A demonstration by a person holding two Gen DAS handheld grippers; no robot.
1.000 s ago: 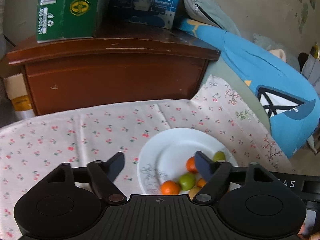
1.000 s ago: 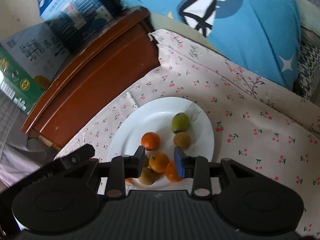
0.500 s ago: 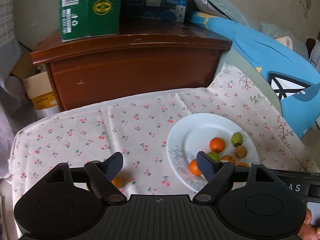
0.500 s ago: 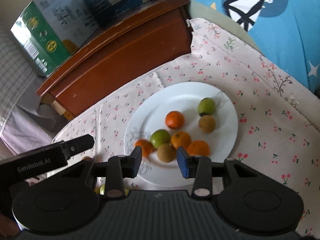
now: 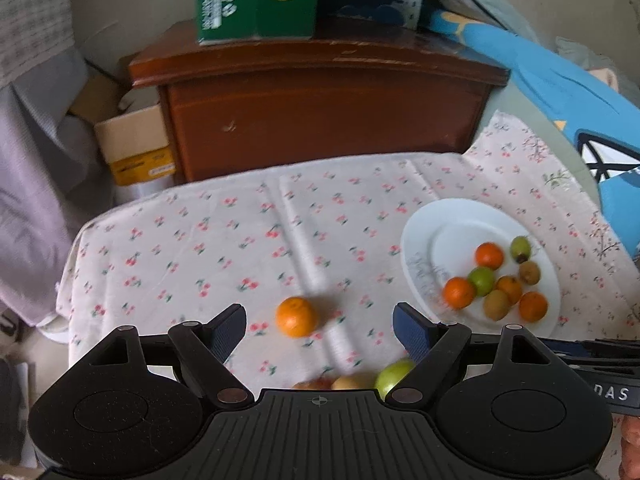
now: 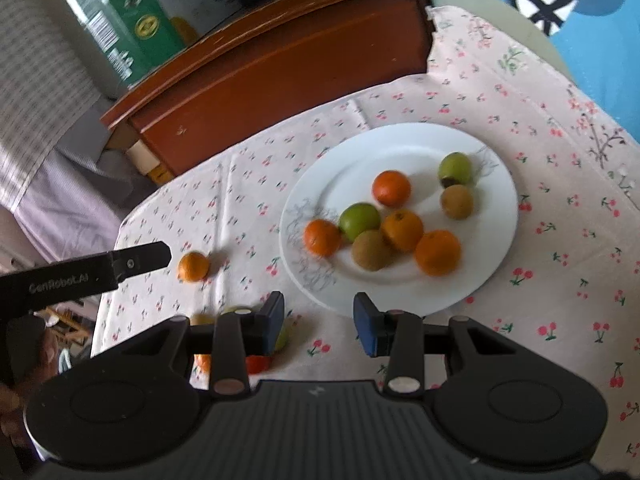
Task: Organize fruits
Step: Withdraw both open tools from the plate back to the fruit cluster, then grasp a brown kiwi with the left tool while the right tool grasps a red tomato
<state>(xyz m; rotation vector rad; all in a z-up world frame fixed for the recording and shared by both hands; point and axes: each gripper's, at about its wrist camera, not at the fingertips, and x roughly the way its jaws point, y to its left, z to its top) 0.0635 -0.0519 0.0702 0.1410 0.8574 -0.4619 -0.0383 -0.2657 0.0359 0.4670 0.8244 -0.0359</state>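
Observation:
A white plate [image 5: 416,240] [image 6: 496,216] on the cherry-print cloth holds several oranges, green fruits and brown kiwis. A loose orange [image 5: 296,317] [image 6: 193,266] lies on the cloth left of the plate. More loose fruit, among them a green one [image 5: 394,374], lies at the near edge, partly hidden by the gripper bodies. My left gripper [image 5: 319,330] is open and empty, with the loose orange between its fingers and a little beyond them. My right gripper [image 6: 319,322] is open and empty just short of the plate's near rim.
A brown wooden cabinet [image 5: 320,108] stands behind the table with a green box [image 5: 256,0] and a blue box on it. A blue cushion [image 5: 580,92] lies at the right. A cardboard box [image 5: 136,144] sits at the left, by the floor.
Both grippers have pulled back and up from the plate. The left one swung left, so the loose orange and the fruit at the near edge came into view.

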